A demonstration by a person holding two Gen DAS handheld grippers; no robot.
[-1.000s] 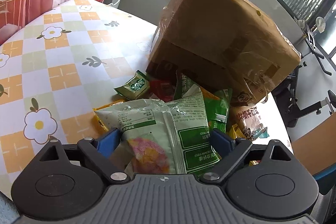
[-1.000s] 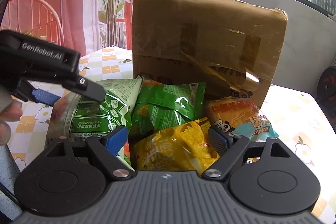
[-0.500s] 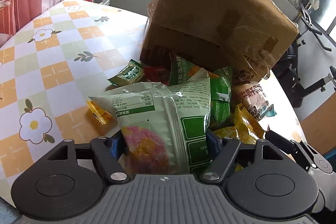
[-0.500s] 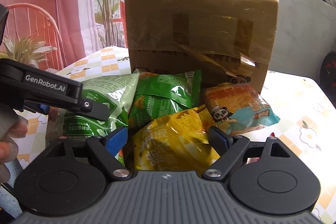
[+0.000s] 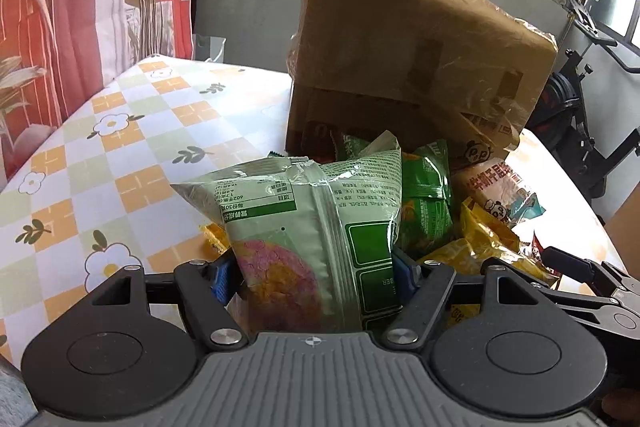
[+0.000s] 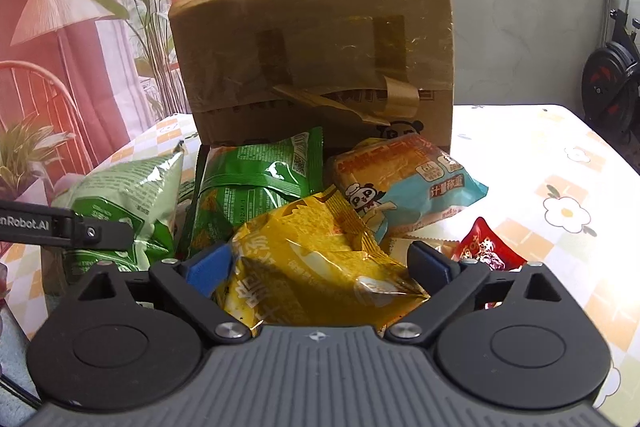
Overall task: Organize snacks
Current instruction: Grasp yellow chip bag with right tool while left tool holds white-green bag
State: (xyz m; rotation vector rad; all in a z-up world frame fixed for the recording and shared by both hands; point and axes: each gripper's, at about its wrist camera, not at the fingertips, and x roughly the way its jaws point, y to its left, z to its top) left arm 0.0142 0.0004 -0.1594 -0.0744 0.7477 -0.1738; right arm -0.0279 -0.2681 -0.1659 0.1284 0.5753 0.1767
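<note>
Pale green snack bag (image 5: 320, 227) stood upright; dark green bag (image 6: 256, 187), yellow chip bag (image 6: 316, 267), panda-print pastry pack (image 6: 400, 183) and red sachet (image 6: 486, 247) lay heaped before the taped cardboard box (image 6: 320, 51).

1. We see a table (image 5: 132, 163) under a checked, flower-print cloth.
2. A taped cardboard box (image 6: 320, 55) stands on it.
3. Snack packets lie heaped before the box; a red packet (image 6: 486, 247) rests beside them.

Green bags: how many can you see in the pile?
2: a pale green bag at the pile's left, between the left tool's pads, and a dark green bag beside it against the box. More may be hidden.
</note>
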